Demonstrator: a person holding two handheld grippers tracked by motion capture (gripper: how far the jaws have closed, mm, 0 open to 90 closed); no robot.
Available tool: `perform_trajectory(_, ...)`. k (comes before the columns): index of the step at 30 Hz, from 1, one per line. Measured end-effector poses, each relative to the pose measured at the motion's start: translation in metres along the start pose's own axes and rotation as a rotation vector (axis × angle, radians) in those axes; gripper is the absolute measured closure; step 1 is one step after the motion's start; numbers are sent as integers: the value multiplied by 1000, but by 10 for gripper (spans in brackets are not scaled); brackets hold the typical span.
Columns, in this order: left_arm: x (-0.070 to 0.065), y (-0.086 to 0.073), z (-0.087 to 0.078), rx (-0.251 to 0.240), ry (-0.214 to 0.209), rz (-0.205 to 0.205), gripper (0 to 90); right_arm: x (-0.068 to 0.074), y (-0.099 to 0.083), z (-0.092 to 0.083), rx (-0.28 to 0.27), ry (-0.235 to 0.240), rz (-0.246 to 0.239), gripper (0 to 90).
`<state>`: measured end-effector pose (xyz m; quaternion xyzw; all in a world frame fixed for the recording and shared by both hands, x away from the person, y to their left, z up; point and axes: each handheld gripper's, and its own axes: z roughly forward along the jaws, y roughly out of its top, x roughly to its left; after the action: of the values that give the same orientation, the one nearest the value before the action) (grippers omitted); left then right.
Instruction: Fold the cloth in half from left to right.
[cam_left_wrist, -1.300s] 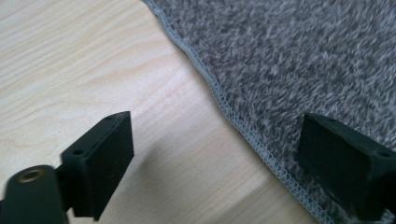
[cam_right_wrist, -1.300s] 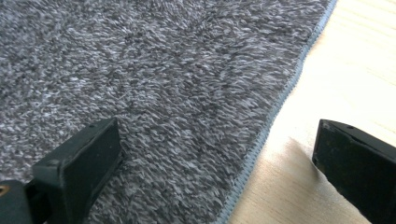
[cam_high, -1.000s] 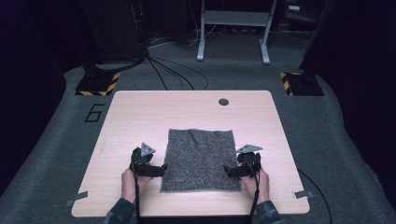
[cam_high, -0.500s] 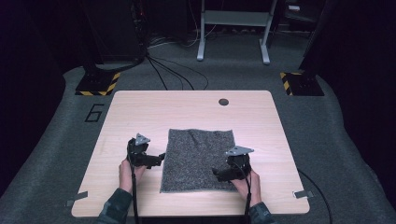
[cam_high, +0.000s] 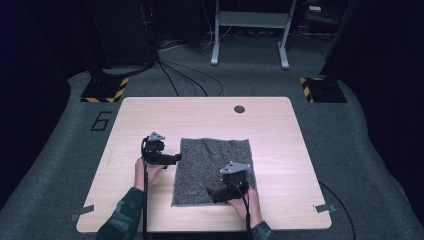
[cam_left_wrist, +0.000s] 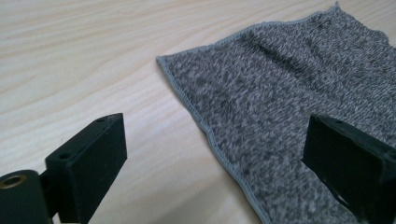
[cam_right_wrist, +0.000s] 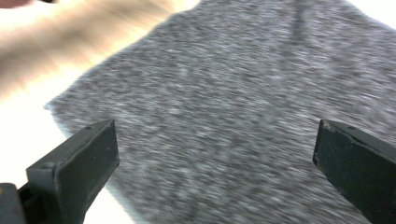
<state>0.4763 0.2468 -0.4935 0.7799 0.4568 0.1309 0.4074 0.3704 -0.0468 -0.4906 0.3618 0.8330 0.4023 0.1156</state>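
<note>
While both tongs stand spread, we record:
Cloth: flat grey speckled knit cloth (cam_high: 212, 170) lies mid wooden table (cam_high: 280, 130).
Left gripper (cam_high: 176, 158): just closing slightly, straddling cloth's edge, nothing pinched.
Right gripper (cam_high: 212, 192): spread above near corner, likely positioning to lift.

The right gripper view is motion-blurred, smearing the grey cloth (cam_right_wrist: 224, 116) and its weave. In the left gripper view, the cloth (cam_left_wrist: 289, 102) runs off the right edge. The right tongs (cam_high: 216, 193) cover part of the cloth's near right corner in the high view.
</note>
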Motion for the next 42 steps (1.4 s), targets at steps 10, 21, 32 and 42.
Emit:
perform_trajectory(10,12,18,16,19,-2,30,122,36,13,19,33,65,-72,37)
perform_trajectory(21,21,31,44,54,27,16,166,76,20,48,110,142,-190,156)
perform_trajectory(32,20,38,61,73,72,30,318,104,24,70,158,175,-260,436)
perform_trajectory(42,18,36,71,95,61,65,546,106,22,76,164,153,-280,661)
